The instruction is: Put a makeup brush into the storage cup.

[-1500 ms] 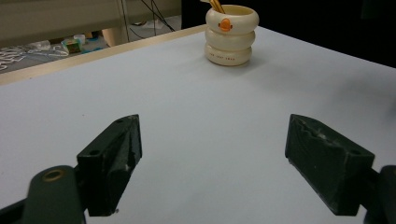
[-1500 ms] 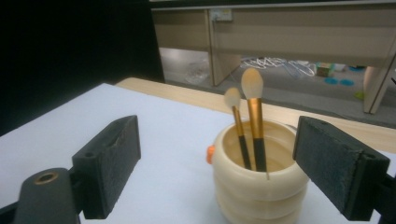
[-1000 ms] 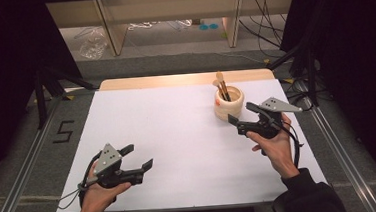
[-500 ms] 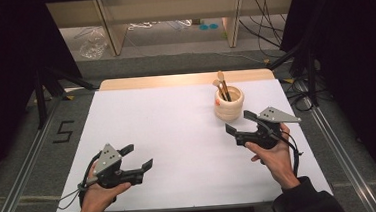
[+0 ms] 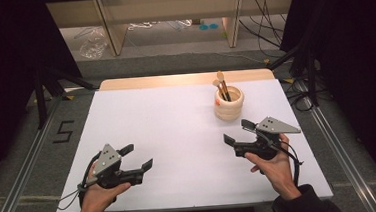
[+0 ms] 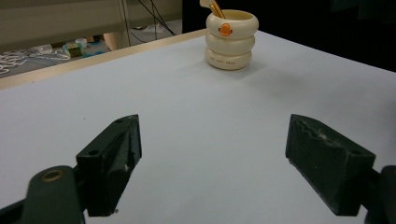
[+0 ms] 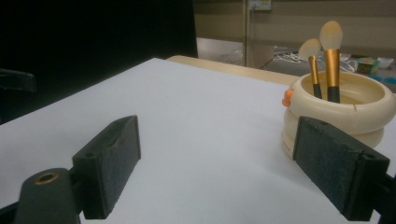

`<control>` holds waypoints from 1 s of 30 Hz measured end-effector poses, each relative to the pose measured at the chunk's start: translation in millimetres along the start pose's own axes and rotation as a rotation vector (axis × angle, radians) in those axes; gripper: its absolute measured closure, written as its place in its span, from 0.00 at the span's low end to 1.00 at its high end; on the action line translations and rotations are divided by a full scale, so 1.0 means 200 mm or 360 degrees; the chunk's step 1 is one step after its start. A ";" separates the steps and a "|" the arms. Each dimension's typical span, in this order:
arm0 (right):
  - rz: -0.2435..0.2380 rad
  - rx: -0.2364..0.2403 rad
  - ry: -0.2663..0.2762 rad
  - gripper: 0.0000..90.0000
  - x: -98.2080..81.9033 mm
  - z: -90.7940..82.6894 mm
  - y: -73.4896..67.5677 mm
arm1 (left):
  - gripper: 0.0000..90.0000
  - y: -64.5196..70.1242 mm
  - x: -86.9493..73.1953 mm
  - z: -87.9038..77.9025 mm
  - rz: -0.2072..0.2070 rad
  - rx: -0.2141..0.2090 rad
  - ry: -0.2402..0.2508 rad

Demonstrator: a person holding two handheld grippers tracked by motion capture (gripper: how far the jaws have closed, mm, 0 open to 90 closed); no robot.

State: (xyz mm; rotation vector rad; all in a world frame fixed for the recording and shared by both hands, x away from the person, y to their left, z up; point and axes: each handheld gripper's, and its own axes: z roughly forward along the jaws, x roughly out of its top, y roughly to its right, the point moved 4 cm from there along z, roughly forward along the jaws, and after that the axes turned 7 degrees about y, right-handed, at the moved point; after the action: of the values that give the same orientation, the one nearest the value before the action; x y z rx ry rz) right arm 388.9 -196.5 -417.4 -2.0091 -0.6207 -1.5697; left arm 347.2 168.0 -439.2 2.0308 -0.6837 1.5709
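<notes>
Both tools are released and empty: the right tool (image 5: 239,132) sits just short of the cream brush holder (image 5: 229,103), the left tool (image 5: 138,157) low over the white counter (image 5: 178,132). The brush holder stands ahead and slightly right of the right tool's jaws, two brushes (image 7: 327,56) upright inside. This looks like the approach step; next calls for lifting toward a brush handle and closing.

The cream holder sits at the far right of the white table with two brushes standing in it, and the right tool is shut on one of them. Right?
Not quite. The right tool is open and holds nothing; it sits short of the cream holder. The right gripper view shows its jaws spread apart, with both brushes standing untouched in the holder on the white table.
</notes>
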 end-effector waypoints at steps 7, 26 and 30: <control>0.0015 0.0029 -0.0002 0.18 -0.03 -0.03 -0.04 | 0.20 0.00 0.00 0.00 0.0020 0.0000 0.0004; 0.0001 0.0003 0.0060 0.18 -0.06 -0.07 -0.05 | 0.20 0.00 0.02 -0.01 0.0002 0.0006 0.0061; 0.0000 0.0005 0.0057 0.18 -0.06 -0.07 -0.05 | 0.20 0.00 0.02 -0.01 0.0034 0.0007 0.0076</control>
State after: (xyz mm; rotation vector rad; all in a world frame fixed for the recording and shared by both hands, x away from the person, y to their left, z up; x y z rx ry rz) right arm 369.9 -198.2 -425.7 -1.9743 -0.6091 -1.6002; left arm 346.9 169.5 -434.1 1.9885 -0.6865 1.6286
